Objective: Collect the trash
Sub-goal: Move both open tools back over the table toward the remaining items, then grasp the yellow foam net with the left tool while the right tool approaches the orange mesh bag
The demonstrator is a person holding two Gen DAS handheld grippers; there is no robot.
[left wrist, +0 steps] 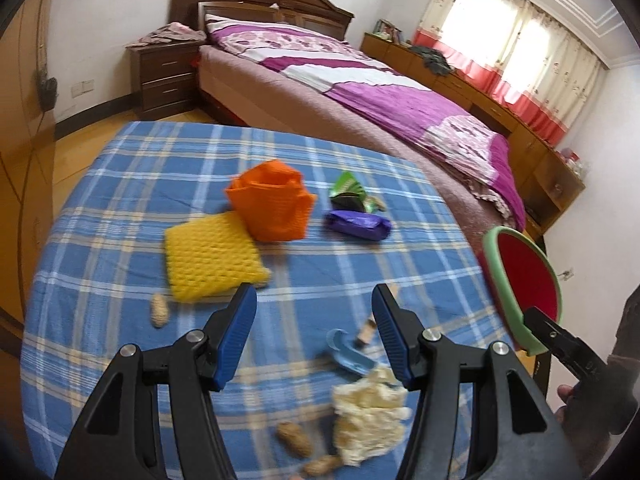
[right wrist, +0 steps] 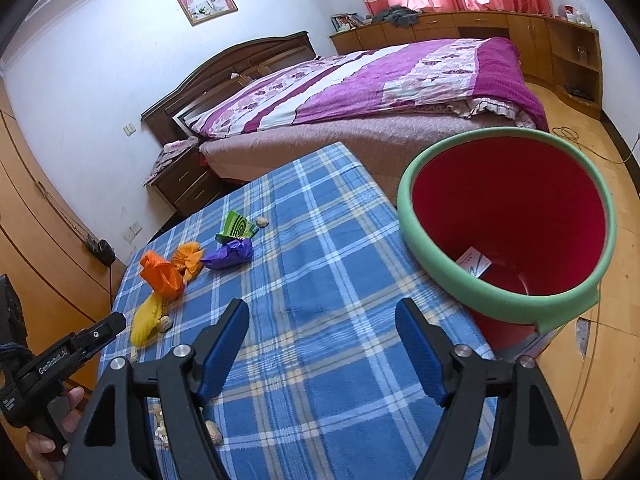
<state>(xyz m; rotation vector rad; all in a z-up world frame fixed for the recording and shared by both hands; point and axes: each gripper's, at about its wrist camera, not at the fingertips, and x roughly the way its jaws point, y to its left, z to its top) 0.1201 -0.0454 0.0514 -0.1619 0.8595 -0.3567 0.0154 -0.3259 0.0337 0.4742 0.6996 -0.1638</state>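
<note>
Left claw: spread, empty, over the blue plaid table.
Nearest trash: crumpled cream tissue wad, just below the right-hand pad (peanut shells beside it).
Right claw: wide apart, empty, farther from the wad.
Bin: red bucket with green foam rim, off the table's right edge.

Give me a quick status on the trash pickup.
Both grippers open, empty: left, right. Crumpled tissue, peanut shells, wrappers on plaid cloth. Red bin off table edge. Nothing blocking.
</note>
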